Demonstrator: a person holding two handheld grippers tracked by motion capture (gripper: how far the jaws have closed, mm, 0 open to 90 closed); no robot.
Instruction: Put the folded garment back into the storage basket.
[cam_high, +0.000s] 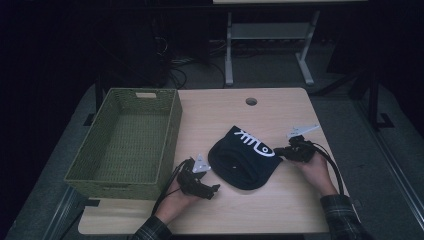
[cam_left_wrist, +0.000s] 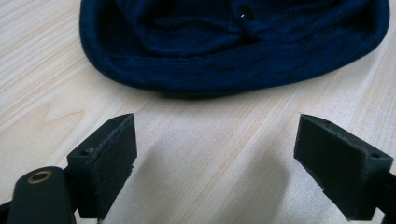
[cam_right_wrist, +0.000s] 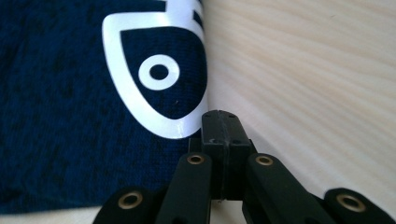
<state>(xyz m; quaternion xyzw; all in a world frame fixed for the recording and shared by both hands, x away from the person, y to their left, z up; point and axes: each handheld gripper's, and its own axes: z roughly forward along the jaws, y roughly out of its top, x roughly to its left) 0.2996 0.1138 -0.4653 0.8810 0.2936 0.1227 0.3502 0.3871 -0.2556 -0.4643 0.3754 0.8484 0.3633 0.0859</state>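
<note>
A dark blue knit hat (cam_high: 242, 160) with a white fish print lies on the wooden table (cam_high: 280, 210), right of the basket. My left gripper (cam_high: 212, 189) rests low on the table at the hat's near left side. In the left gripper view it (cam_left_wrist: 215, 154) stands open, bare wood between its pads (cam_left_wrist: 109, 158), with the hat (cam_left_wrist: 233, 46) just ahead. My right gripper (cam_high: 278, 150) is at the hat's right edge. Its jaws (cam_right_wrist: 219, 122) are pressed shut, tips against the edge of the hat (cam_right_wrist: 70, 116) beside the printed fish eye; no fabric shows between them.
A green woven basket (cam_high: 172, 125) stands open on the table's left side, close to my left hand. A round cable hole (cam_high: 251, 101) sits near the far edge. Beyond the table are a desk frame (cam_high: 230, 50) and cables on the floor.
</note>
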